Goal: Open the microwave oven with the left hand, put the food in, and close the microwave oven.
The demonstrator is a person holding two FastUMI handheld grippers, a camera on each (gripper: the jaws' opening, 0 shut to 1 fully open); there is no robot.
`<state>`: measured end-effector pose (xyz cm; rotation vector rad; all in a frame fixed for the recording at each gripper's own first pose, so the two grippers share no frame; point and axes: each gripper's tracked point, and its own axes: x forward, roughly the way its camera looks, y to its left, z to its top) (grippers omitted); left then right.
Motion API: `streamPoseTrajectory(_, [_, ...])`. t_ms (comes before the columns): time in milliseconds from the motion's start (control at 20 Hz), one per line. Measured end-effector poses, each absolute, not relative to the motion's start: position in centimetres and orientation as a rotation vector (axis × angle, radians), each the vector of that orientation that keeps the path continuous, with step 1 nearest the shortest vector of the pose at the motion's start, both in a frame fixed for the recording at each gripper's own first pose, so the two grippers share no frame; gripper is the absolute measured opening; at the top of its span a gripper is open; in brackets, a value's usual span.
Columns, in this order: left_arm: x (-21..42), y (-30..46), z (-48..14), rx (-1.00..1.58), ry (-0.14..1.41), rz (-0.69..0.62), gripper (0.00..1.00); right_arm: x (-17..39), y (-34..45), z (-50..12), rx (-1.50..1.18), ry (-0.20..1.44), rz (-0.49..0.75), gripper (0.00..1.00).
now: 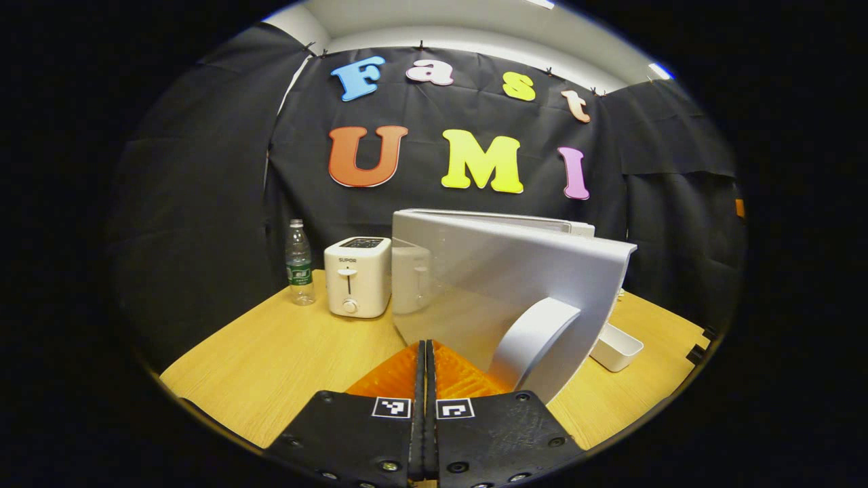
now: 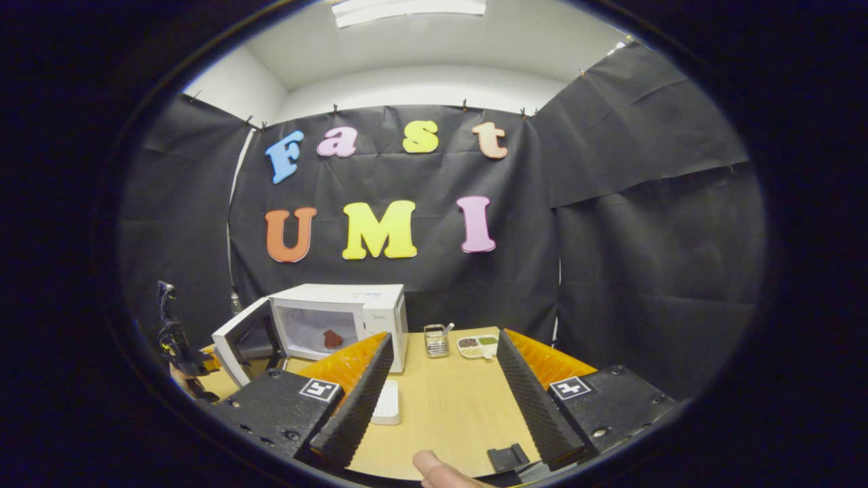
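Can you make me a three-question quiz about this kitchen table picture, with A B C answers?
1. Where is the water bottle?
A. left of the toaster
B. inside the microwave
C. on the floor

2. How many toasters stand on the table?
A. three
B. one
C. none

3. How is the microwave door?
A. shut
B. taken off
C. swung open

Answers: 1 A, the left gripper view shows the bottle beside the toaster's left side. 2 B, just one white toaster. 3 C, the door stands out from the oven, food visible inside.
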<state>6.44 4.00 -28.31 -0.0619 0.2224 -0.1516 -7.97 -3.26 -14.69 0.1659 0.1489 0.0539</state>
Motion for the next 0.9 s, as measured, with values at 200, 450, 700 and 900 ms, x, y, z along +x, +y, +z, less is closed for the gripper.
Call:
streamPoseTrajectory(200, [8.1,0.2,-28.7,-0.081,0.218,-0.226,0.00,-8.4,-4.0,-14.8,0.150,0.146,0.040,0.98])
streamPoseTrajectory(450, [10.2,-4.3,-27.8,-0.092,0.172,-0.289,0.00,-8.3,-6.1,-14.6,0.148,0.109,-0.037,0.97])
streamPoseTrajectory(700, [11.8,-8.2,-27.4,-0.104,0.186,-0.318,0.00,-9.2,-7.7,-13.5,0.119,0.065,-0.087,0.97])
streamPoseTrajectory(900, [13.6,-11.9,-28.0,-0.104,0.231,-0.347,0.00,-9.6,-8.5,-13.0,0.112,0.036,-0.092,0.98])
